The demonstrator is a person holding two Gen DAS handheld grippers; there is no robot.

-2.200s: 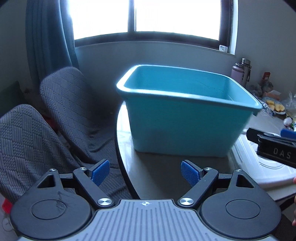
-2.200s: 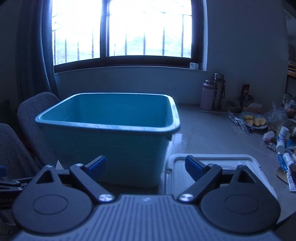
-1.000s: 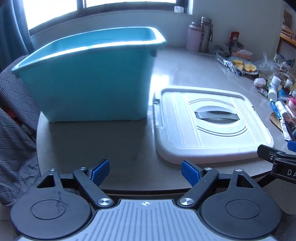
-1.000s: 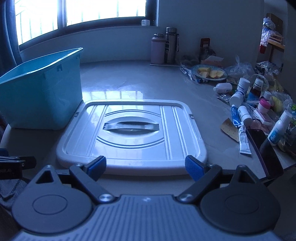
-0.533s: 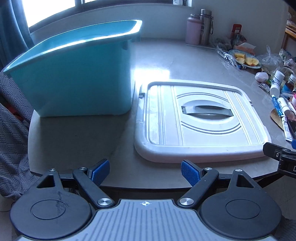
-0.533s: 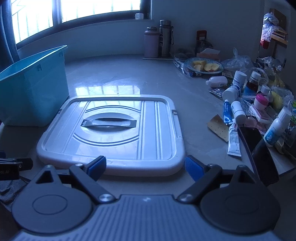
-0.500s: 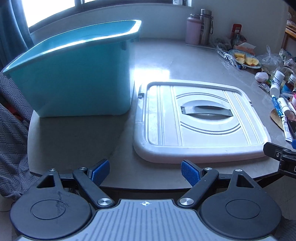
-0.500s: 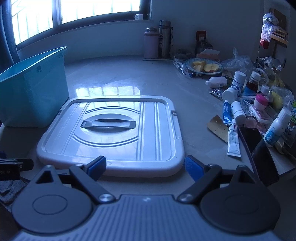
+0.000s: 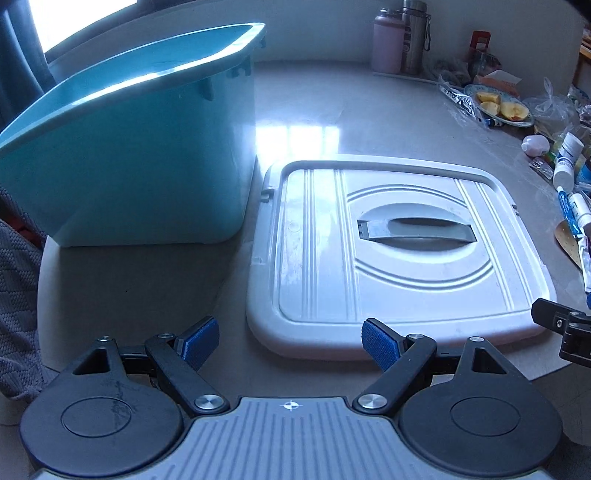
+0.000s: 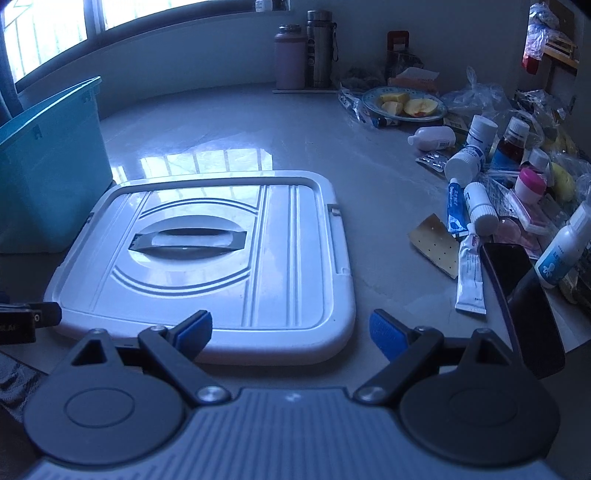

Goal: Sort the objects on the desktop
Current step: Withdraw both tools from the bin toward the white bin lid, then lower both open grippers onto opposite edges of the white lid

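Both the left tongs (image 9: 290, 341) and the right tongs (image 10: 291, 330) stand wide apart with nothing between them, poised over the near edge of the white lid (image 10: 207, 258) lying flat on the counter (image 10: 295, 122). The teal bin (image 9: 129, 155) stands just left of the lid, while the bottles and tubes (image 10: 476, 206) lie scattered well to the right, under a bright window (image 10: 48, 33).

My left gripper (image 9: 290, 345) and right gripper (image 10: 291, 332) share black linkages, blue ribbed pads (image 9: 376, 345), silver screws and grey ridged bodies.
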